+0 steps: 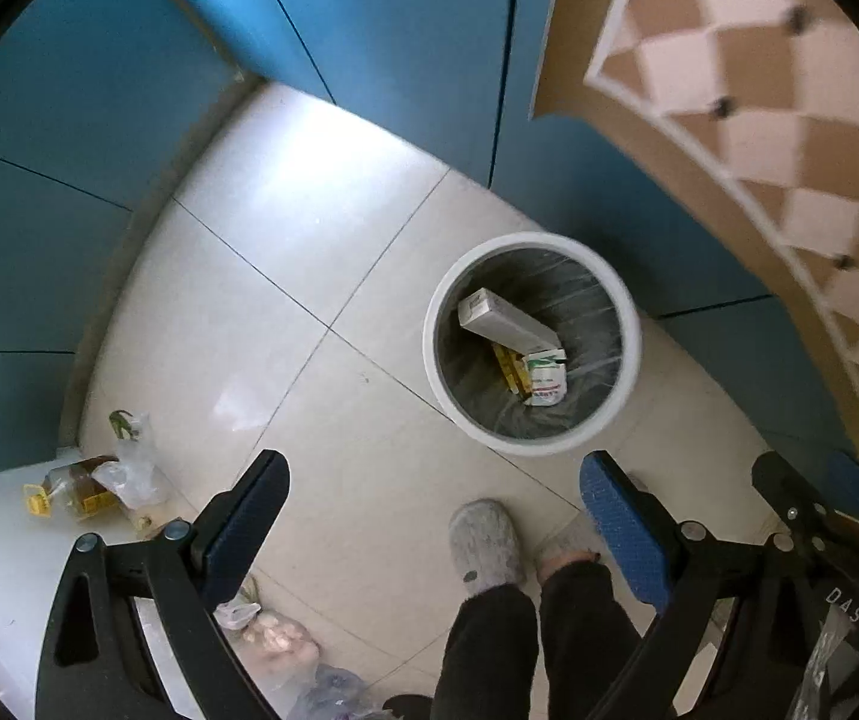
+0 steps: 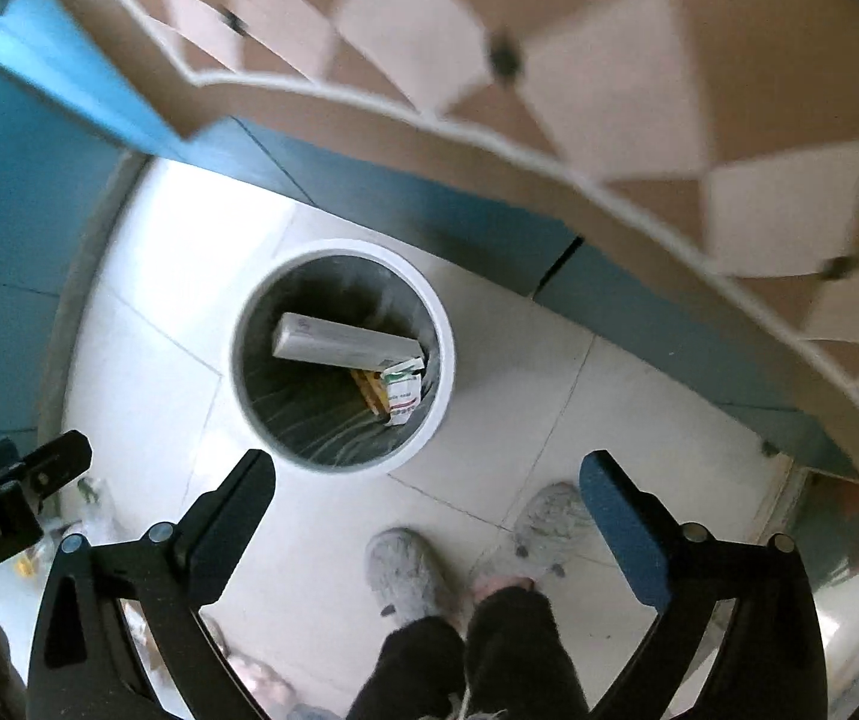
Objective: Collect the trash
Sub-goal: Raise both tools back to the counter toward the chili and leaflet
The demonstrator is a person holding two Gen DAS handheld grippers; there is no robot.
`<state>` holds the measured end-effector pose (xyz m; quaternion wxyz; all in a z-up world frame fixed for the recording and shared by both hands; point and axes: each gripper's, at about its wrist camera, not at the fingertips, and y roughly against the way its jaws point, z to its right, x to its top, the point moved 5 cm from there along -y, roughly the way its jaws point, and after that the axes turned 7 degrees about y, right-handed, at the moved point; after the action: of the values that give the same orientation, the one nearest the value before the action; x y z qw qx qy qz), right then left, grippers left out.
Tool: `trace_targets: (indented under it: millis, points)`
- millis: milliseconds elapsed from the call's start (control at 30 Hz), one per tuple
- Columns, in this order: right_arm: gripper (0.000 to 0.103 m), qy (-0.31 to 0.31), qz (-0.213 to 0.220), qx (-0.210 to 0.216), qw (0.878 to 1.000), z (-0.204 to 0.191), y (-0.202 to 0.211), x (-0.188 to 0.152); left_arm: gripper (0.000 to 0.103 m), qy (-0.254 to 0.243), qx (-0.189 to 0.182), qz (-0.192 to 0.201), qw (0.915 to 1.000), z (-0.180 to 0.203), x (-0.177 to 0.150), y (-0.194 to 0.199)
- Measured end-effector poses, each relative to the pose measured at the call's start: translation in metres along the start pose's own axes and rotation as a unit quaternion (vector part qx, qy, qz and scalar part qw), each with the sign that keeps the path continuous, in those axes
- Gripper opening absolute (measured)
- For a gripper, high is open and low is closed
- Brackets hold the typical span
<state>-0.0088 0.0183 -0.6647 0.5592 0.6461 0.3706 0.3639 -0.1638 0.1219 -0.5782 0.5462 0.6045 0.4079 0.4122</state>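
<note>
Both claws hang apart and empty, the left claw (image 1: 432,510) and right claw (image 2: 427,504) each just short of the white trash bin (image 1: 627,324) on the floor ahead, which holds a long white carton (image 1: 504,321) and a smaller printed carton (image 1: 545,378). Judged between pickups; next move calls for swinging toward fresh litter. Only the left wrist view clearly shows plastic bags (image 1: 129,468) and yellow-capped items left of the left claw, possibly the next trash.
</note>
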Motion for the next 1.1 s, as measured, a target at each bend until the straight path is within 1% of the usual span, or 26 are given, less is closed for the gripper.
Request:
trace_targets:
  millis: [100, 133, 267, 433, 500, 600, 833, 933, 1100]
  points:
    - [0.102, 0.008, 0.004, 0.006, 1.0, -0.003, 0.046, -0.003, 0.099, -0.006, -0.003, 0.018, 0.9998, -0.003, -0.011, 0.049]
    - [0.102, 0.015, 0.009, 0.006, 1.0, -0.004, 0.067, -0.005, 0.099, -0.006, -0.005, 0.022, 0.9997, -0.004, -0.013, 0.058]
    - [0.102, 0.027, 0.026, 0.006, 0.999, -0.007, 0.132, -0.012, 0.099, -0.006, -0.021, 0.039, 0.999, -0.009, -0.027, 0.118]
    - [0.102, 0.035, 0.049, 0.01, 0.998, -0.015, 0.213, -0.021, 0.099, -0.002, -0.036, 0.063, 0.9974, -0.014, -0.045, 0.179]
    - [0.102, 0.037, 0.06, 0.011, 0.997, -0.021, 0.24, -0.025, 0.099, -0.001, -0.041, 0.069, 0.9968, -0.016, -0.054, 0.199]
    - [0.102, 0.048, 0.078, 0.012, 0.996, -0.027, 0.292, -0.035, 0.099, -0.004, -0.045, 0.081, 0.9957, -0.019, -0.064, 0.23]
    - [0.102, 0.058, 0.106, 0.018, 0.993, -0.034, 0.376, -0.055, 0.099, -0.002, -0.051, 0.113, 0.9923, -0.031, -0.084, 0.296]
    - [0.102, 0.062, 0.112, 0.02, 0.992, -0.036, 0.402, -0.065, 0.099, -0.004, -0.053, 0.13, 0.9901, -0.035, -0.092, 0.321]
    - [0.102, 0.066, 0.124, 0.032, 0.99, -0.04, 0.433, -0.08, 0.099, -0.001, -0.048, 0.147, 0.988, -0.036, -0.101, 0.344]
